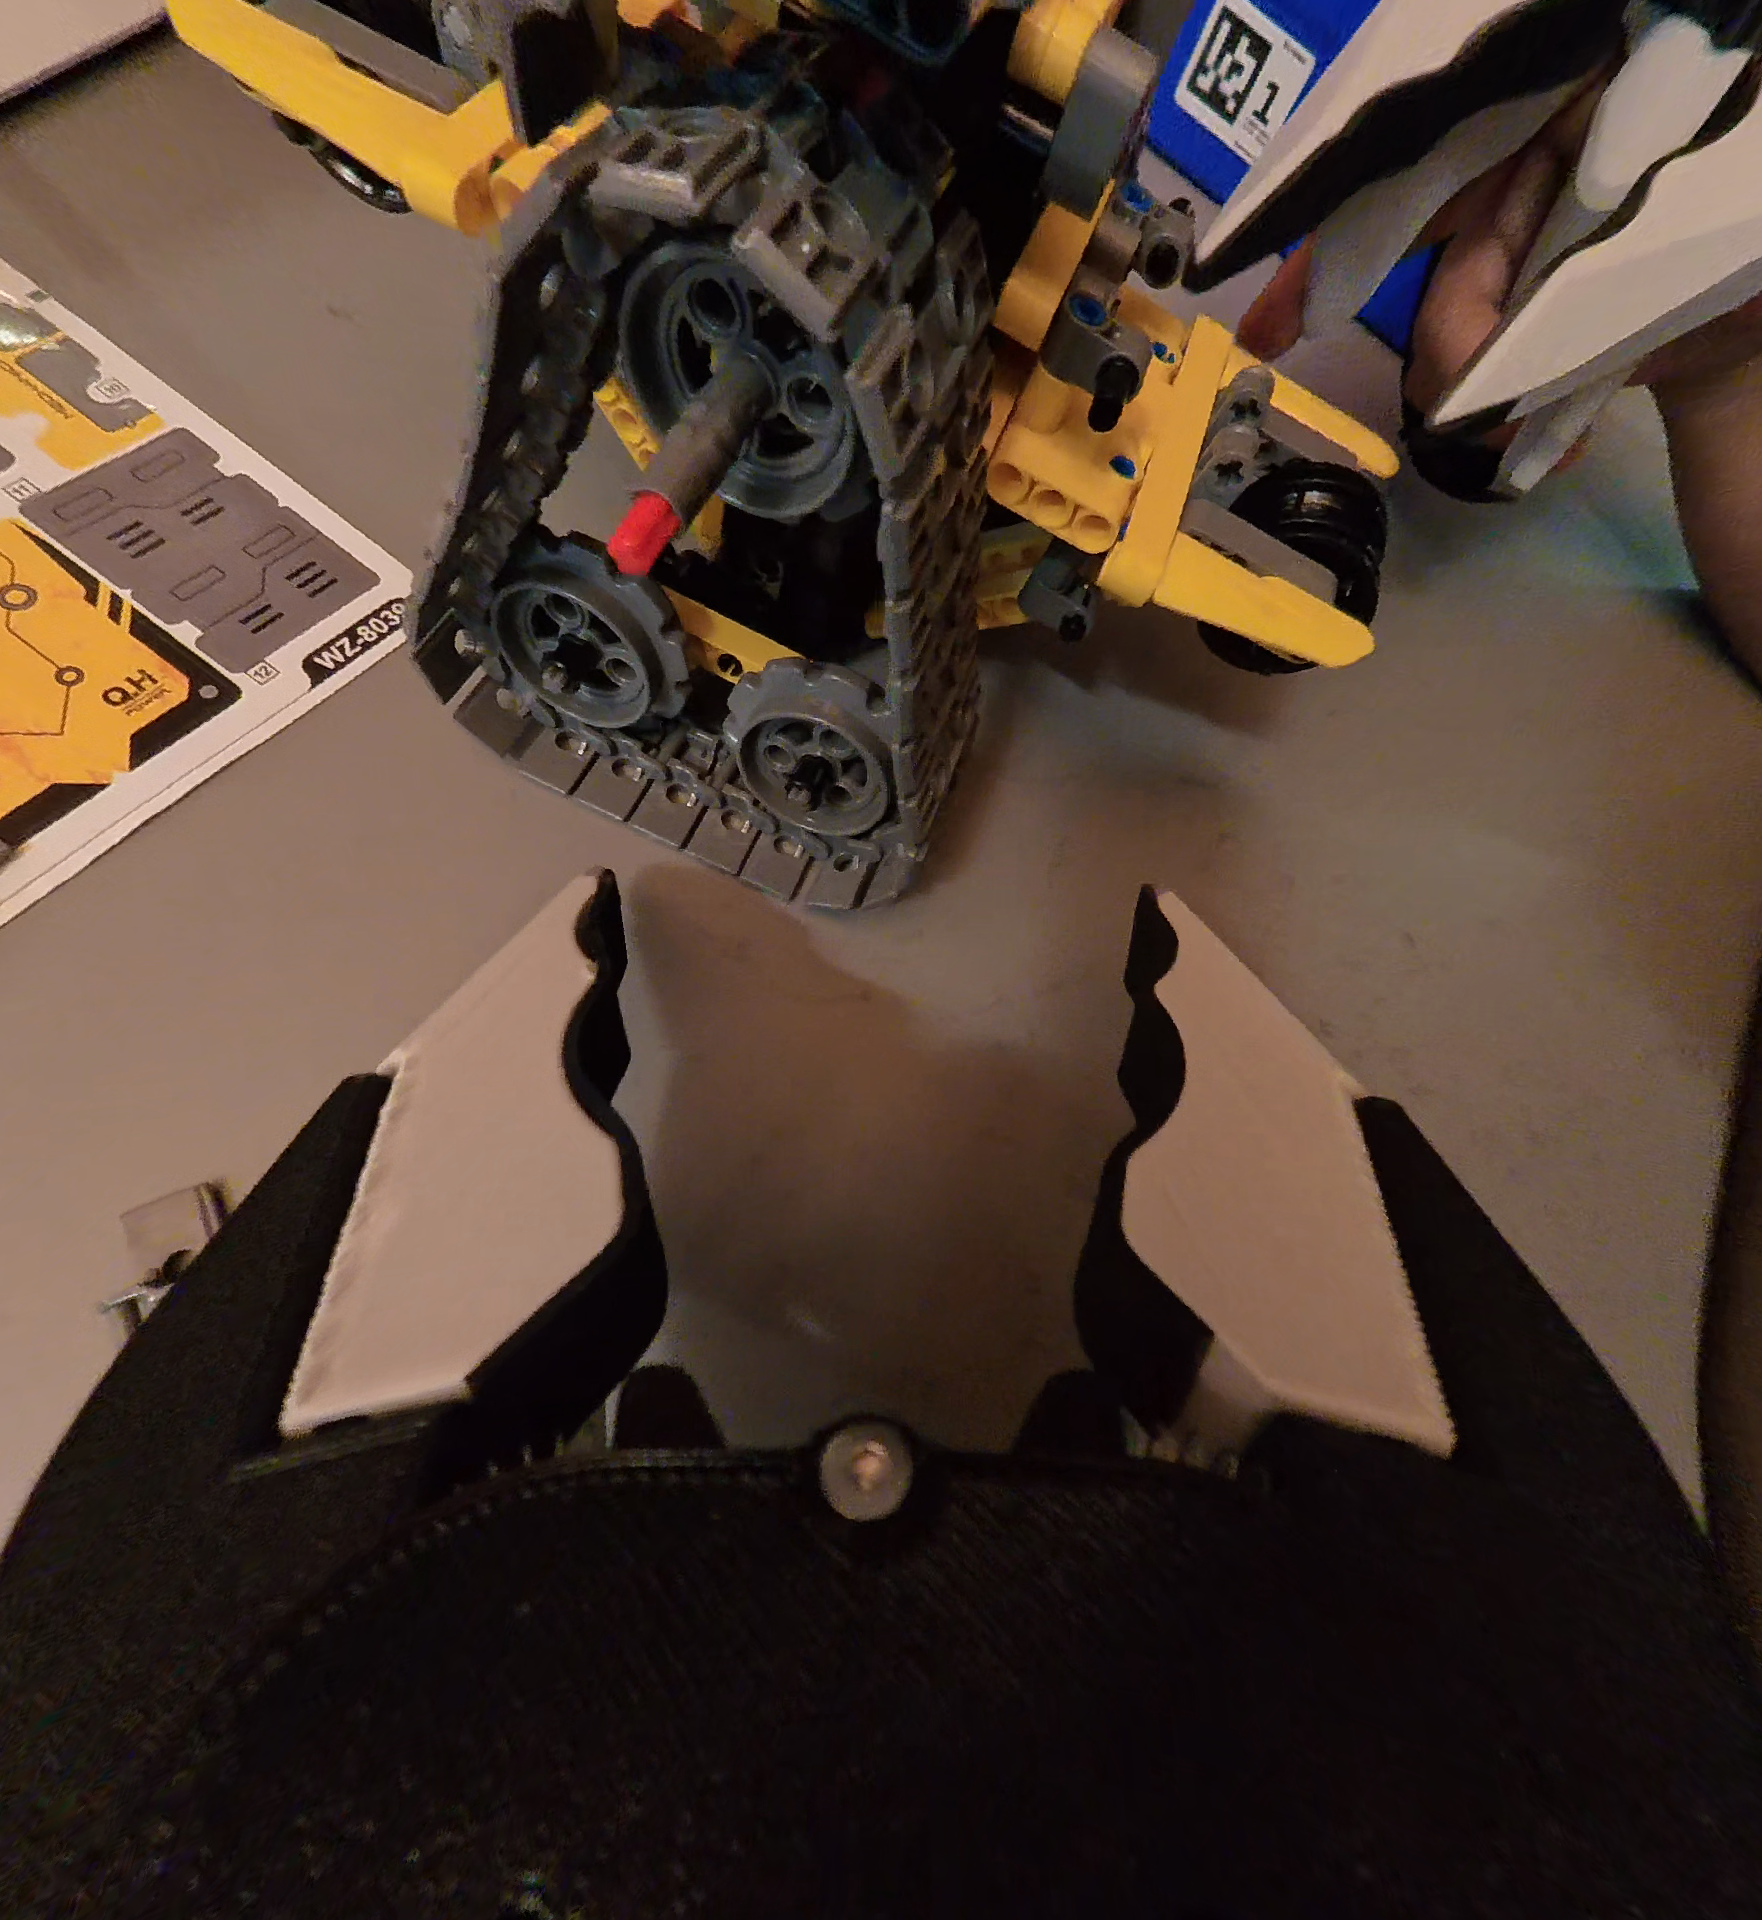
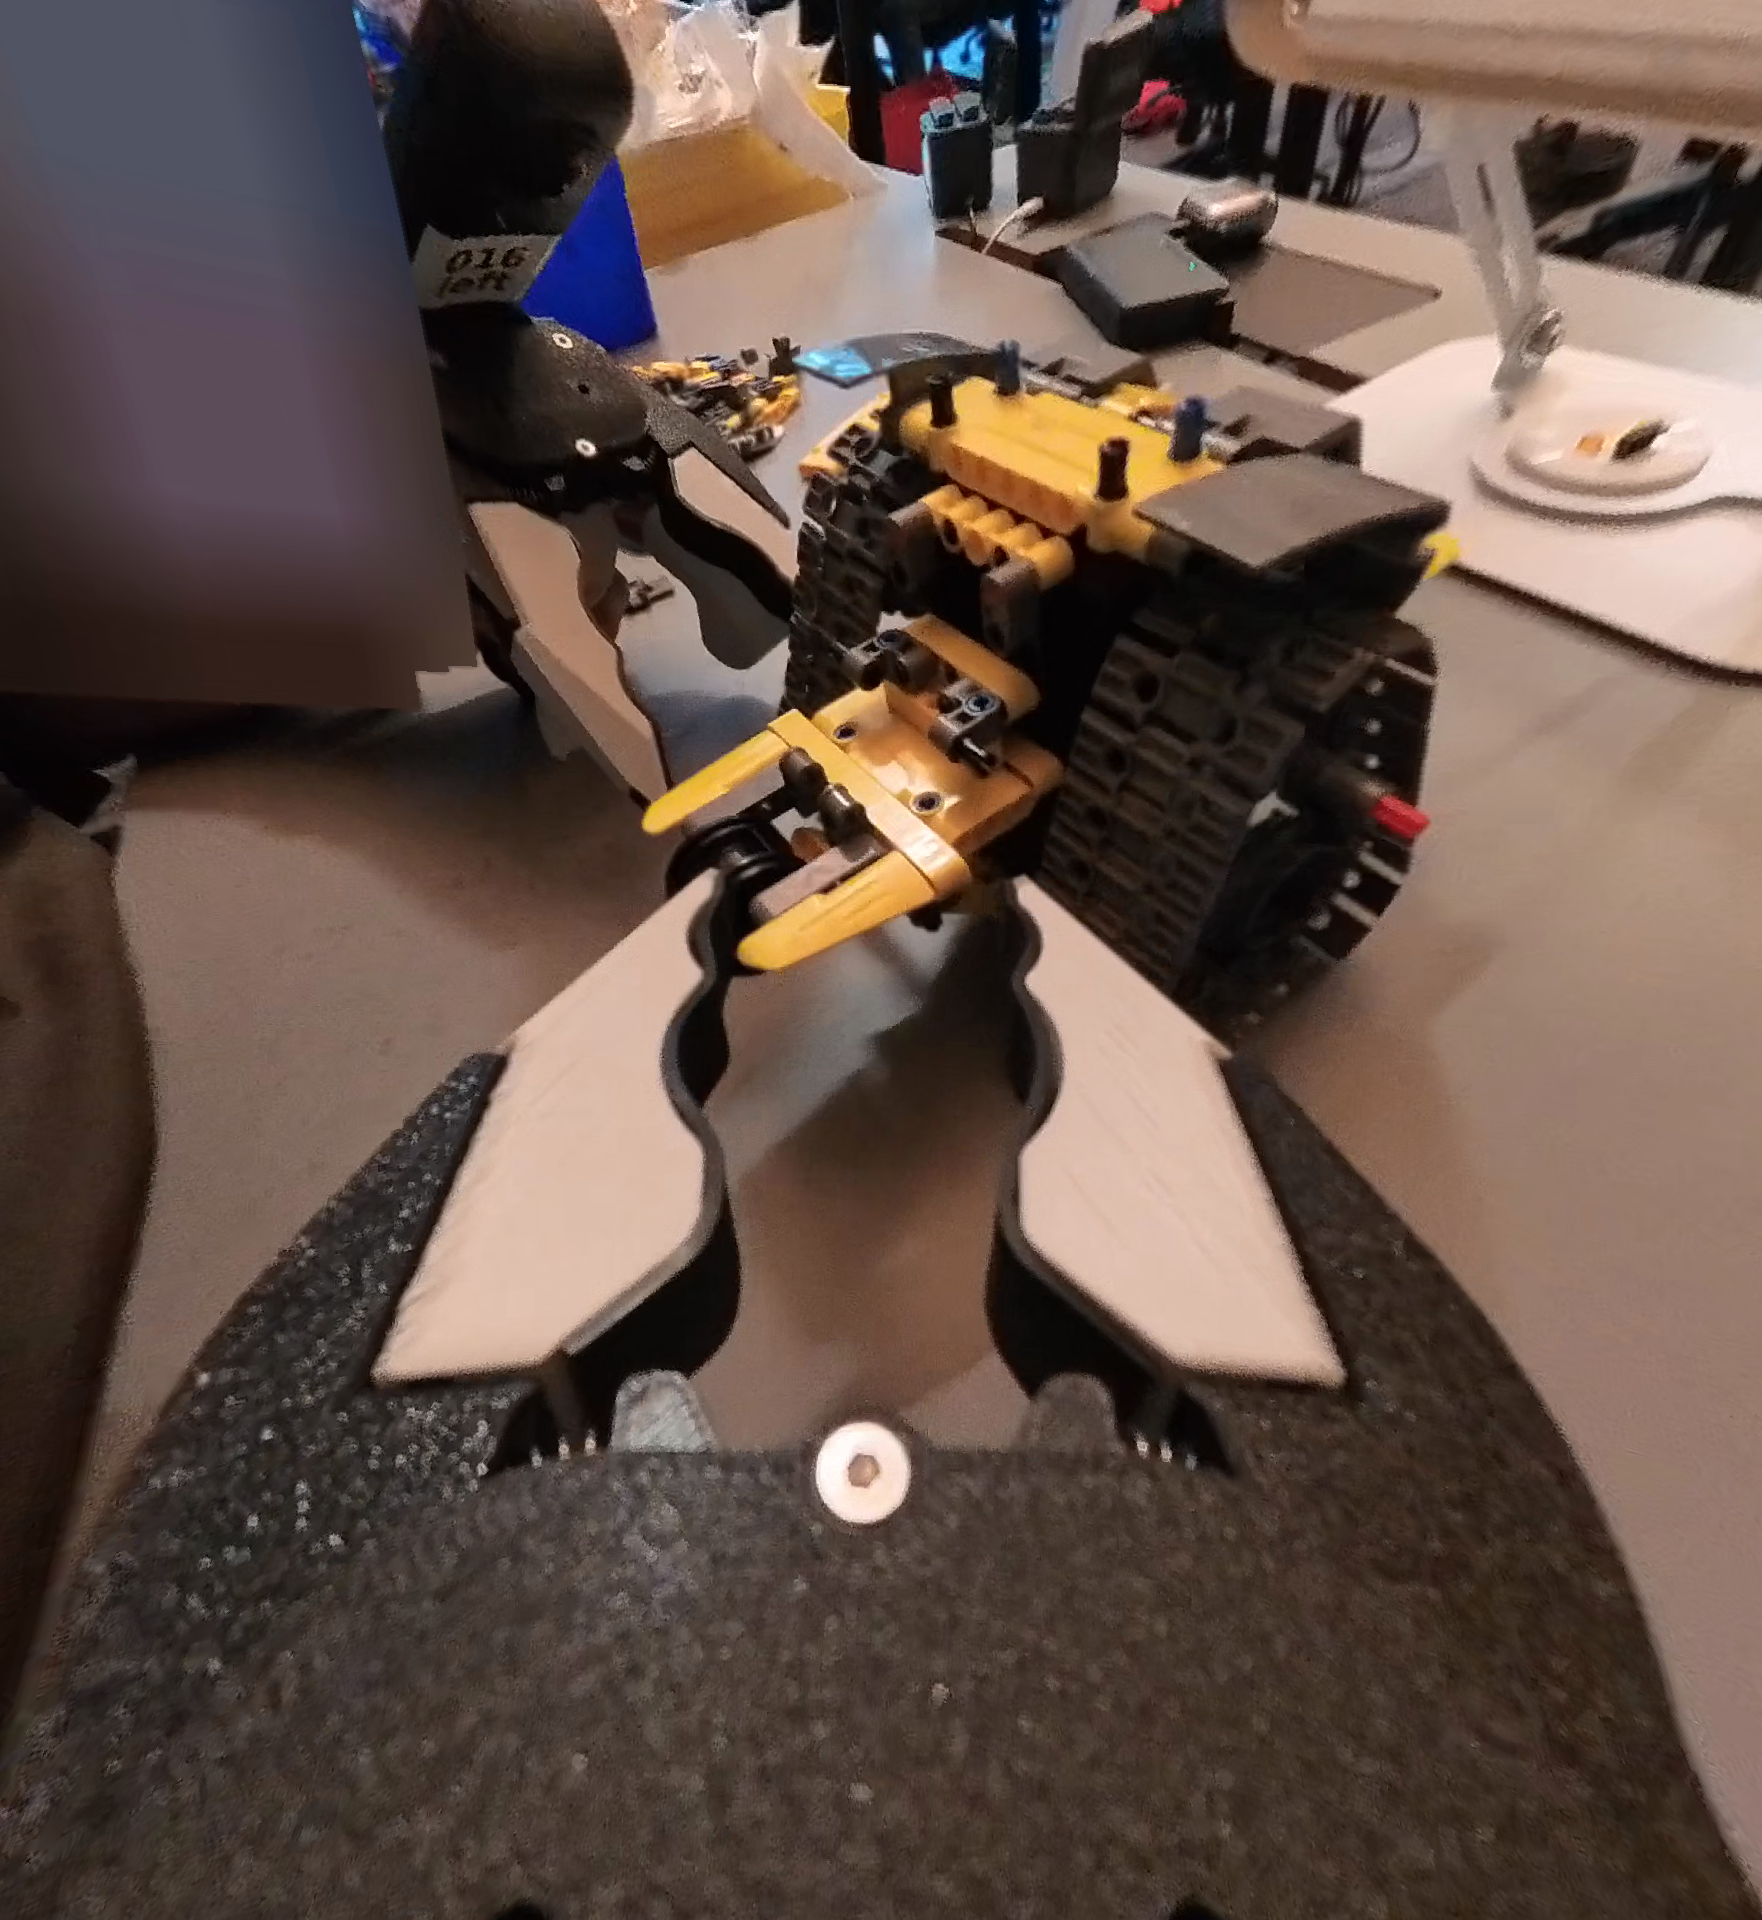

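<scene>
A yellow and grey brick-built tracked vehicle (image 1: 711, 582) stands on the grey table (image 1: 1324, 987), its grey track loop with three wheels and a red pin (image 1: 643, 530) facing my left gripper. My left gripper (image 1: 877, 909) is open and empty, a short way in front of the track's lower edge. In the right wrist view the vehicle (image 2: 1116, 644) shows a yellow forked arm (image 2: 856, 810) with a small black wheel. My right gripper (image 2: 856, 920) is open, its fingertips at either side of the fork's tip without clamping it. The left gripper (image 2: 700, 727) shows beyond, open.
A sticker sheet (image 1: 77, 582) lies left of the vehicle. A blue box with a square marker tag (image 1: 1241, 94) stands behind it. Loose small pieces (image 2: 721, 395), black devices (image 2: 1137, 281) and a white stand base (image 2: 1583, 499) lie farther back.
</scene>
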{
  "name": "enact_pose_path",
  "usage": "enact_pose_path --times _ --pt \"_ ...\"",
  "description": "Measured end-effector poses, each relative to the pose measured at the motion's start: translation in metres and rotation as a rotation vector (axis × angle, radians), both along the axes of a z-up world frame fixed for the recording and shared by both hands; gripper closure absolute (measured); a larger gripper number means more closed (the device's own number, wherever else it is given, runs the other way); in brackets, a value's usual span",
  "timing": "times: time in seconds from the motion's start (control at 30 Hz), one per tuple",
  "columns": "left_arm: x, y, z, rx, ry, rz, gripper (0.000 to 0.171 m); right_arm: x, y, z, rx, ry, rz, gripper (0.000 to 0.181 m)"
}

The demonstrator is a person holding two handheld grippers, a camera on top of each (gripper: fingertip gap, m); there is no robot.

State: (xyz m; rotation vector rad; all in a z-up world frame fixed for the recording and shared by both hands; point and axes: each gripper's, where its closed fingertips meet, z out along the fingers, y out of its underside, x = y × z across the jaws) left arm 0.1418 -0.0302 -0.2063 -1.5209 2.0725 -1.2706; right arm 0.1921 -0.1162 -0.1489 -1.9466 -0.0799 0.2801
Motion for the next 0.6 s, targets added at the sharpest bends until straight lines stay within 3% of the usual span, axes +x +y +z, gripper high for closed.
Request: enact_pose_path --times 0.23,0.6 --pt "0.002 0.002 -0.001 -0.006 0.011 0.014 0.070 0.002 0.001 -0.002 -0.024 0.212 0.006 0.129" --pt "0.000 -0.002 -0.004 0.029 0.012 -0.006 0.071 0.021 0.000 0.011 0.033 0.135 -0.086 0.132"
